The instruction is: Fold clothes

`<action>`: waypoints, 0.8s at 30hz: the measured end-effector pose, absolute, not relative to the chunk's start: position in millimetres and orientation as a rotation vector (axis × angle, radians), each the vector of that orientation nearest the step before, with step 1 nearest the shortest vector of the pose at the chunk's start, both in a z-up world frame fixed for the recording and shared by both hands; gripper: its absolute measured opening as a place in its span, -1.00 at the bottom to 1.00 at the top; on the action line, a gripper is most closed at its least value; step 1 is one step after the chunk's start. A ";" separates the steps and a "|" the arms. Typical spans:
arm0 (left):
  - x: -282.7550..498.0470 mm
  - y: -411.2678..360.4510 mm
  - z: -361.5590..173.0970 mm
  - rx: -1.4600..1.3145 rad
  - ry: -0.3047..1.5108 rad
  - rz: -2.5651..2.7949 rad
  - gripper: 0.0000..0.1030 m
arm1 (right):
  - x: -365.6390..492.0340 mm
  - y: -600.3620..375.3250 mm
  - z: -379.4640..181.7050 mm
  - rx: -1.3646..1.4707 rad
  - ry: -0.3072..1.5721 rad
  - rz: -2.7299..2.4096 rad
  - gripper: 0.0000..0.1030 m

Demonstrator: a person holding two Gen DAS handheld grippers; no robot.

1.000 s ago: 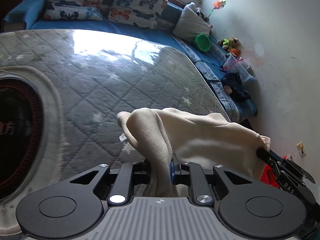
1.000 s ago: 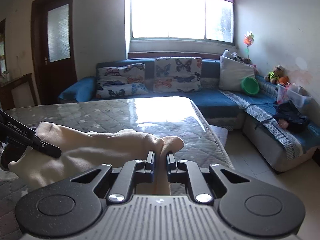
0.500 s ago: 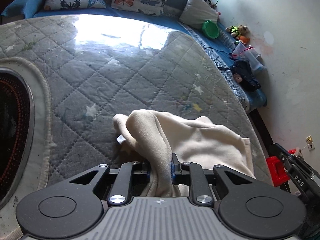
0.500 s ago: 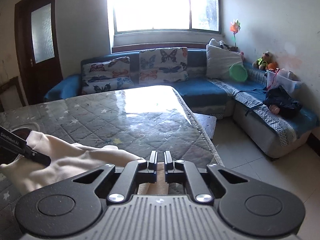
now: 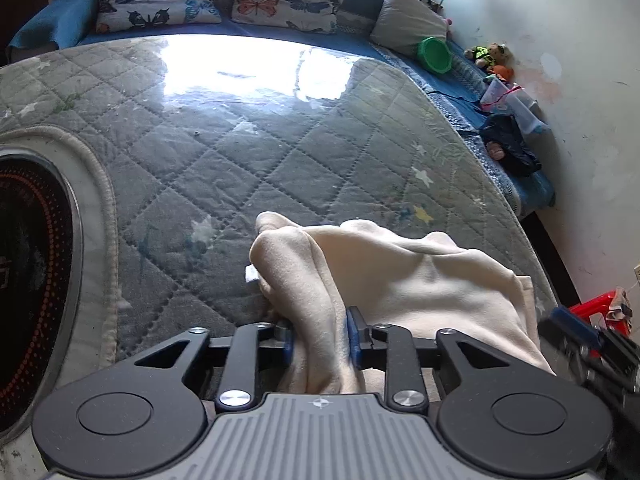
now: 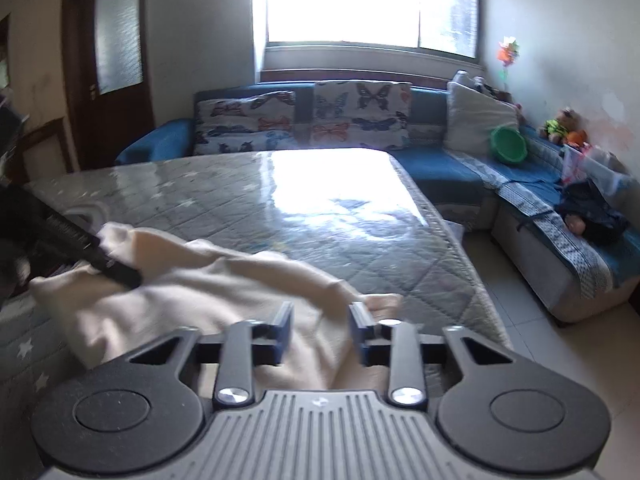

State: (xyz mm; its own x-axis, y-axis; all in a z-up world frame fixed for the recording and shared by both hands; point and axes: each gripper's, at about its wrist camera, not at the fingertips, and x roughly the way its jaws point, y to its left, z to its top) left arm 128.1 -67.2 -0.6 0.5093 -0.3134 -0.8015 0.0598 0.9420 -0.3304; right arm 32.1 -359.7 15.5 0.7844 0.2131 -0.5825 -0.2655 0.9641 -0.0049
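A cream garment (image 5: pixel 420 280) lies bunched near the front right corner of the grey quilted table (image 5: pixel 280 140). My left gripper (image 5: pixel 320 336) is shut on a raised fold at its left end, and the cloth fills the gap between the jaws. In the right wrist view the same garment (image 6: pixel 220 292) spreads across the table's (image 6: pixel 320 208) near edge. There my right gripper (image 6: pixel 322 332) stands open over the garment's right end, its jaws apart and not pinching it. The left gripper's dark finger (image 6: pixel 116 272) shows on the cloth at the left. The right gripper (image 5: pixel 580 344) appears blurred at the left wrist view's right edge.
A round black cooktop (image 5: pixel 24 280) is set into the table at the left. A blue sofa with butterfly cushions (image 6: pixel 304 120) runs behind and along the right wall, carrying a green bowl (image 6: pixel 508 144) and dark clothes (image 6: pixel 596 216). A red stool (image 5: pixel 596 308) stands on the tiled floor (image 6: pixel 540 340).
The garment has come down from being held stretched in the air onto the table. My right gripper has opened and let its end go. The left jaws stand slightly wider.
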 end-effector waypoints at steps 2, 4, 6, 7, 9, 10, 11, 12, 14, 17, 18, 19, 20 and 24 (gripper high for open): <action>126.7 -66.4 0.4 -0.269 1.006 -0.225 -0.24 | 27.7 -354.2 14.2 -0.104 0.612 0.274 -0.14; 124.1 -65.2 1.0 -0.263 1.001 -0.220 -0.17 | 23.5 -348.1 13.1 -0.113 0.617 0.292 -0.03; 120.2 -64.6 1.5 -0.246 0.991 -0.213 -0.12 | 19.3 -343.7 10.9 -0.124 0.618 0.292 0.05; 118.2 -64.3 1.7 -0.236 0.986 -0.209 -0.06 | 18.2 -343.1 10.1 -0.128 0.618 0.292 0.05; 114.8 -62.6 1.5 -0.218 0.975 -0.201 -0.01 | 14.2 -340.8 7.1 -0.138 0.626 0.291 0.05; 113.2 -61.7 1.3 -0.209 0.969 -0.197 0.00 | 12.9 -341.4 6.0 -0.140 0.629 0.291 0.05; 111.6 -60.7 1.1 -0.200 0.964 -0.193 0.03 | 11.7 -342.2 4.8 -0.143 0.632 0.292 0.05; 110.0 -59.8 1.0 -0.191 0.958 -0.189 0.04 | 10.1 -343.5 3.0 -0.143 0.638 0.288 0.06; 106.7 -57.9 0.7 -0.172 0.947 -0.181 0.09 | 7.5 -345.3 1.5 -0.143 0.643 0.283 0.09; 102.4 -55.2 0.0 -0.147 0.933 -0.167 0.14 | 4.3 -347.0 1.6 -0.141 0.641 0.279 0.12; 100.7 -54.5 0.5 -0.143 0.930 -0.162 0.14 | 3.2 -347.6 1.7 -0.141 0.641 0.277 0.12; 98.5 -53.9 1.6 -0.143 0.926 -0.163 0.15 | 2.1 -348.1 1.7 -0.140 0.640 0.276 0.13; 95.7 -54.0 3.5 -0.142 0.919 -0.168 0.16 | 1.1 -348.5 2.0 -0.140 0.639 0.275 0.15; 79.9 -60.2 10.1 -0.093 0.876 -0.182 0.25 | -3.8 -345.7 6.0 -0.134 0.621 0.283 0.21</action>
